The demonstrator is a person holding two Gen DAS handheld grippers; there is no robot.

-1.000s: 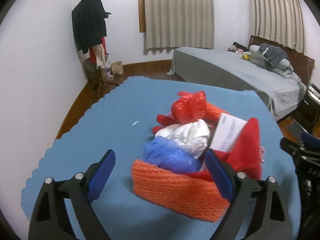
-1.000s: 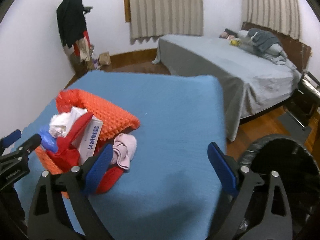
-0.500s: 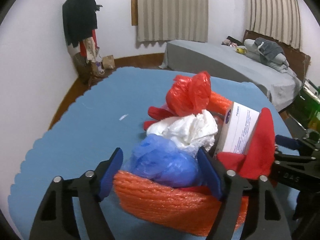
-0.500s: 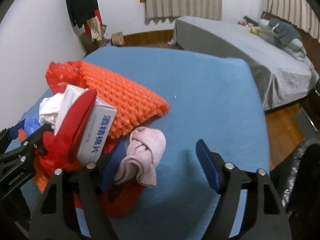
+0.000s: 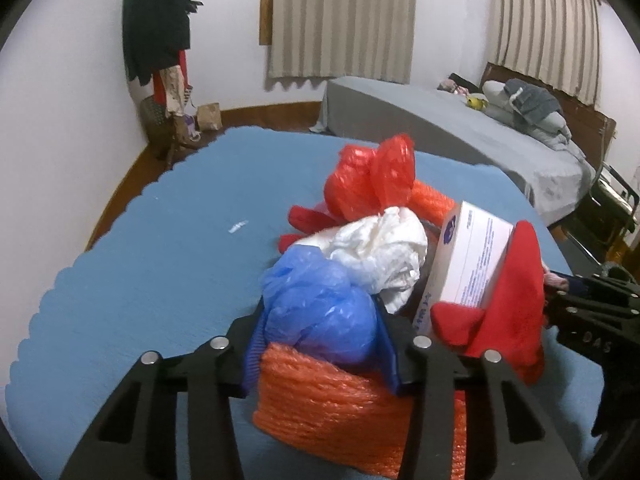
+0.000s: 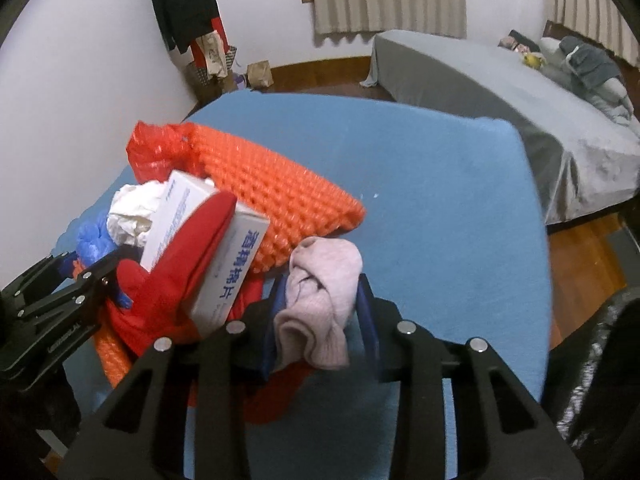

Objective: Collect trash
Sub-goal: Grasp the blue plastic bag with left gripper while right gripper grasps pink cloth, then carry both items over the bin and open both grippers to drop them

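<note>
My left claw [image 5: 320,344] is clenched on the blue plastic bag [image 5: 320,308], with one blue pad on each side of it. This bag sits at the near edge of the orange woven basket [image 5: 344,412], which stands on the blue surface [image 5: 152,272]. In the same basket I see a crumpled white bag [image 5: 384,256] just behind the blue one, and a red plastic bag [image 5: 372,184] at the far side. A white box [image 5: 464,268] with printed text leans between the white bag and a red glove [image 5: 508,304], and the glove touches the box.

My right claw [image 6: 320,320] is clenched on a pink sock [image 6: 320,296]. The sock is bunched up between the two blue pads, just beside the right side of the basket [image 6: 280,196]. In this view the red glove [image 6: 176,276] lies over the white box [image 6: 224,268], and the left claw [image 6: 92,276] comes in from the left edge, at the blue bag [image 6: 90,240].

A small white scrap [image 5: 238,226] lies alone on the surface, well apart from the basket. Beyond the surface stands a bed with a grey cover [image 5: 440,128], and a coat rack with dark clothes [image 5: 158,24] is in the corner. At the lower right of the right view I see something black and shiny [image 6: 600,368], but I cannot tell what it is.
</note>
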